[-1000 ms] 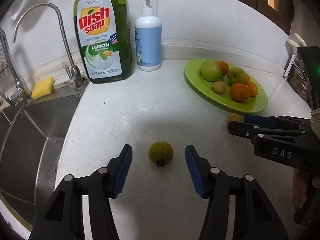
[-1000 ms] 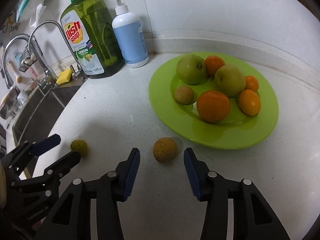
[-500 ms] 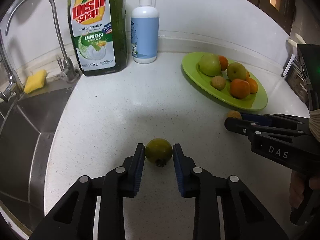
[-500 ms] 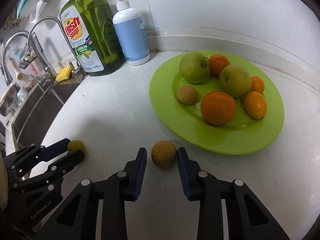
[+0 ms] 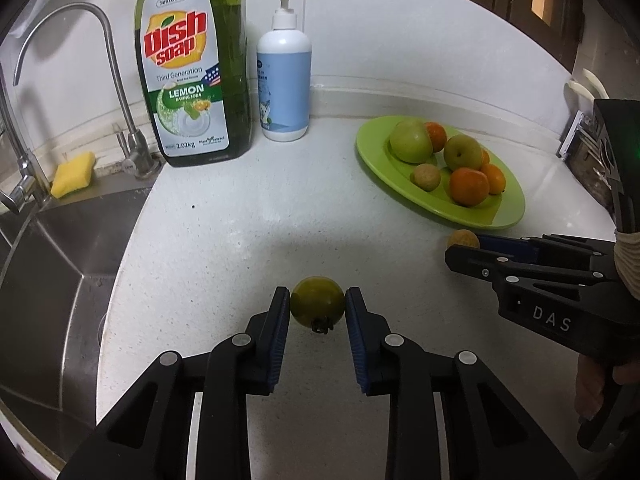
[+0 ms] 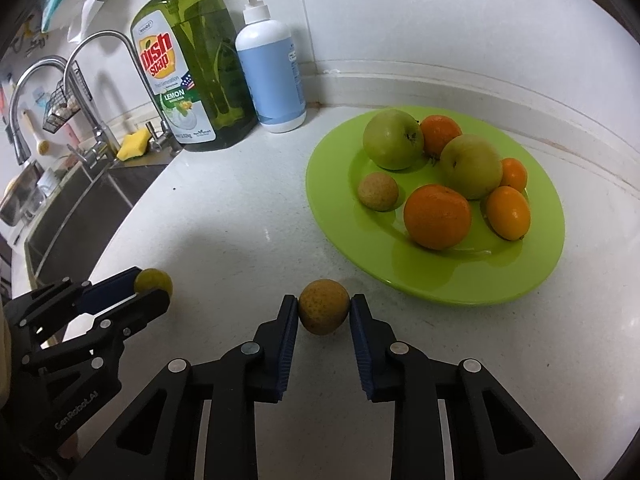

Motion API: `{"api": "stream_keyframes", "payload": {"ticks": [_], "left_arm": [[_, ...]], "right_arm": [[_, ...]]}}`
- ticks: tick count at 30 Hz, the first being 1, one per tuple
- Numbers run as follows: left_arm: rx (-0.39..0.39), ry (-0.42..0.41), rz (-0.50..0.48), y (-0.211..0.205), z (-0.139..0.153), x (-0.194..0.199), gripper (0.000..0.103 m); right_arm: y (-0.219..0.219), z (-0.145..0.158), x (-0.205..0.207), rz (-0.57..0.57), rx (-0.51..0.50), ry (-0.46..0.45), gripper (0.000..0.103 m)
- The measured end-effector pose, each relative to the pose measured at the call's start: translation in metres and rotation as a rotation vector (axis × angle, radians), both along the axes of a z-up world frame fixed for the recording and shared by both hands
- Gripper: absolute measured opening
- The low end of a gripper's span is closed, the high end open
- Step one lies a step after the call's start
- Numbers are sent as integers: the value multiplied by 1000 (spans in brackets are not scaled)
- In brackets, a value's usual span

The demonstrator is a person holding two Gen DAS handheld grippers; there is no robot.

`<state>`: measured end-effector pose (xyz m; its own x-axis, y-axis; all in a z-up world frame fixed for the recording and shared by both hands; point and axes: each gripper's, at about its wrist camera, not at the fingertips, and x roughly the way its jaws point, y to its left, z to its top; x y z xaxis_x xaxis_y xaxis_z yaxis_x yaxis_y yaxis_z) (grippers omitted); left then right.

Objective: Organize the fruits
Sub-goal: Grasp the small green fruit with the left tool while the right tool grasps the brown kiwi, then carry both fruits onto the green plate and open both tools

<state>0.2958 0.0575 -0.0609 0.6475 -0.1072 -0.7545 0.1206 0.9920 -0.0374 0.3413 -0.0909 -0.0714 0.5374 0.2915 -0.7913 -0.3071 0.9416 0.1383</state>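
My left gripper is shut on a small green fruit that sits low over the white counter; it also shows in the right wrist view. My right gripper is shut on a small yellow-brown fruit, close to the near rim of the green plate. The plate holds two green apples, several oranges and one small brown fruit. In the left wrist view the plate lies to the far right and the right gripper reaches in from the right.
A green dish soap bottle and a blue pump bottle stand against the back wall. A steel sink with taps and a yellow sponge lies to the left. A dark appliance stands at the right edge.
Both grippers have closed from wide open onto their fruits, the left on the green one, the right on the yellow-brown one. Both moved slightly forward.
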Motion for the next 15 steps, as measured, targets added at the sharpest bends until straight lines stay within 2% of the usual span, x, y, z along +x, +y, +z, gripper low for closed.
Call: {"api": "stream_keyframes", "payload": {"ticks": [15], "left_arm": [[-13, -84, -94, -28, 37, -27, 28]], "right_arm": [[-22, 35, -37, -18, 33, -72, 28]]}}
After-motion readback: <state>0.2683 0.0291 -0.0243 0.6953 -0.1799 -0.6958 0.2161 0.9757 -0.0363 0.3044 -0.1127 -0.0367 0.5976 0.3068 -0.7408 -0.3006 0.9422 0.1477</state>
